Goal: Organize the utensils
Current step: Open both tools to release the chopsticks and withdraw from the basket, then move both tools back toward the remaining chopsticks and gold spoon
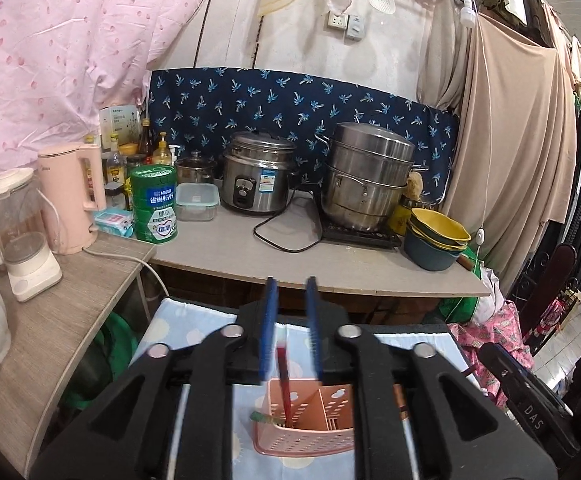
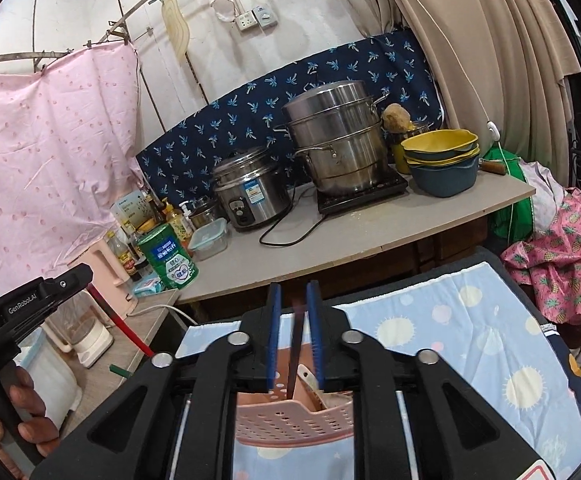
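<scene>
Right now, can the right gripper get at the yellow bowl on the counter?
Probably not yet. The right gripper sits low over the pink utensil holder with a dark chopstick between its fingers. The yellow bowl is far across the counter, though nothing blocks the way.

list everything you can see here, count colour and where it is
utensil holder: 1, pink, on the blue cloth under both grippers
red stick: 1, red, standing in the holder's left compartment
dark stick: 1, dark brown, standing in the holder
rice cooker: 1, steel, counter centre
steamer pot: 1, steel, on the black hob
bowls: a stack, yellow over blue, counter right
milk powder tin: 1, green, counter left
kettle: 1, pink, side table
blender: 1, white, side table
left gripper: black, blue pads, open around the red stick
right gripper: same, open around the dark stick
</scene>
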